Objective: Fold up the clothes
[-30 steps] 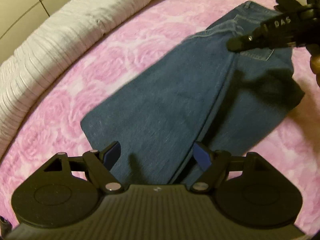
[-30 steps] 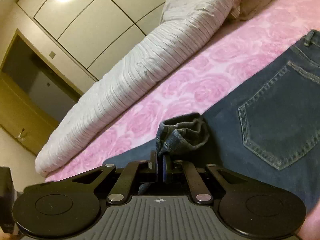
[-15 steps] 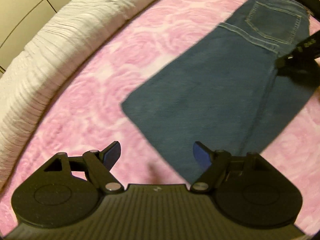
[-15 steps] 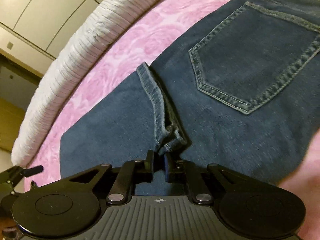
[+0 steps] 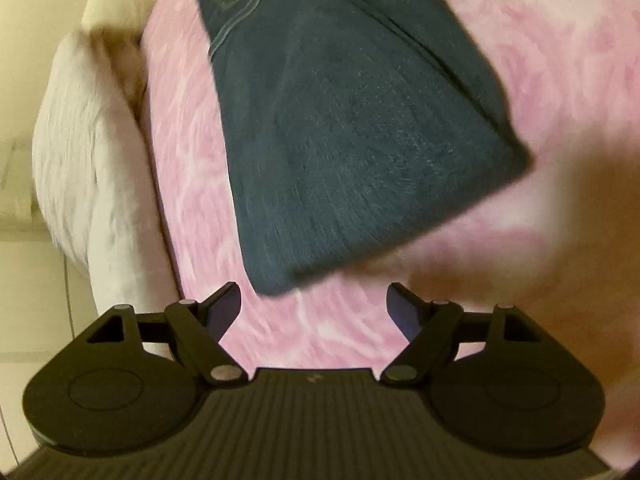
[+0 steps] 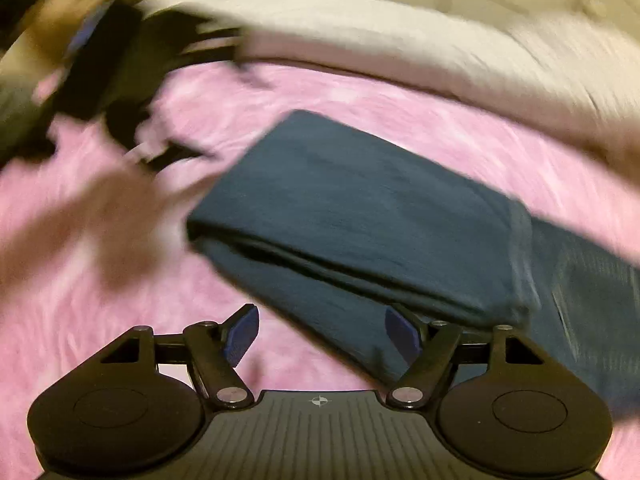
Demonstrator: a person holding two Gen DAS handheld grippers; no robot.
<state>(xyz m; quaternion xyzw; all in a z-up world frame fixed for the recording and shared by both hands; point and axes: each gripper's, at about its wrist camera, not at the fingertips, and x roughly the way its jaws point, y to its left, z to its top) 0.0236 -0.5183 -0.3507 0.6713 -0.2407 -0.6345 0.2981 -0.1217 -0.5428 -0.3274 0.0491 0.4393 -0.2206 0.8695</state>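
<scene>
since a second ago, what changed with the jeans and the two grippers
The right gripper was shut on the jeans' hem, carried it over toward the pocket end and let go; its jaws now stand open and empty. The jeans lie folded over themselves. The left gripper stayed open, holding nothing, though its view has swung. The pink blanket still lies under the jeans.

No text, label or number is readable anywhere.

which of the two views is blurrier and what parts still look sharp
Right wrist view is blurrier: the pink rose-patterned blanket, the folded dark blue jeans and the other black hand-held gripper at upper left all smear. Left wrist view shows milder streaking on the blanket and jeans, plus an unfocused tan blob at right. In both, only each camera's own open hand-held gripper is crisp.
</scene>
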